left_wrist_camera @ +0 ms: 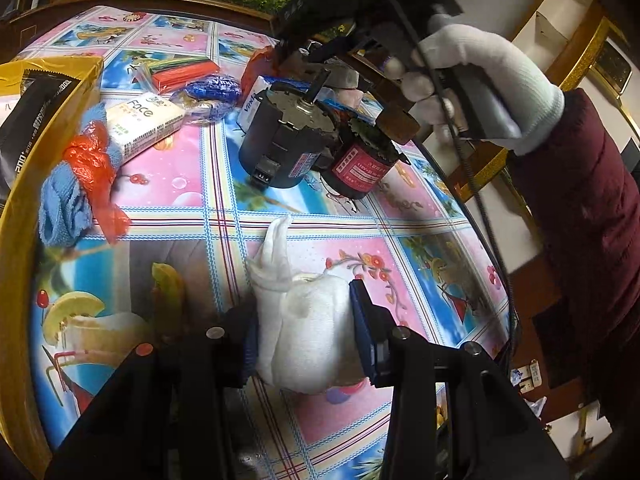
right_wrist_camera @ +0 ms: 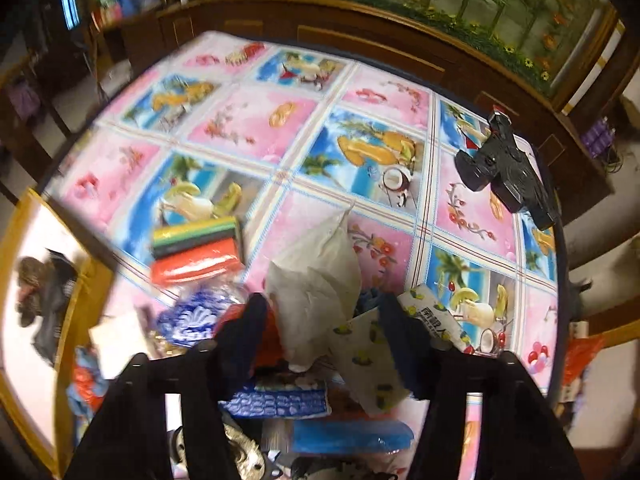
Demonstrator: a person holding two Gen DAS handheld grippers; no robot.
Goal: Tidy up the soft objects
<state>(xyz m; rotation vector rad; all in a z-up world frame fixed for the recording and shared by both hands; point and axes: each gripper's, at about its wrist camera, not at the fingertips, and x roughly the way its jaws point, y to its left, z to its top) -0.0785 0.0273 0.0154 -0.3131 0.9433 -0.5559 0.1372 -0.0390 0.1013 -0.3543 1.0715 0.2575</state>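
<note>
A white cloth bundle (left_wrist_camera: 308,320) sits between the blue pads of my left gripper (left_wrist_camera: 304,332), which is shut on it just above the patterned tablecloth (left_wrist_camera: 192,184). In the right wrist view, a crumpled white wrapper (right_wrist_camera: 316,276) stands between the fingers of my right gripper (right_wrist_camera: 320,320). It touches the left finger. A lemon-print tissue pack (right_wrist_camera: 372,360) lies by the right finger. I cannot tell whether the pads press on anything. A white-gloved hand (left_wrist_camera: 480,76) holds that gripper over the far pile.
A yellow box (left_wrist_camera: 24,200) stands at the left edge. A blue cloth (left_wrist_camera: 64,208), an orange bag (left_wrist_camera: 92,164) and a tissue pack (left_wrist_camera: 148,124) lie near it. Two motors (left_wrist_camera: 280,144) stand mid-table. A black tool (right_wrist_camera: 504,172) lies far right.
</note>
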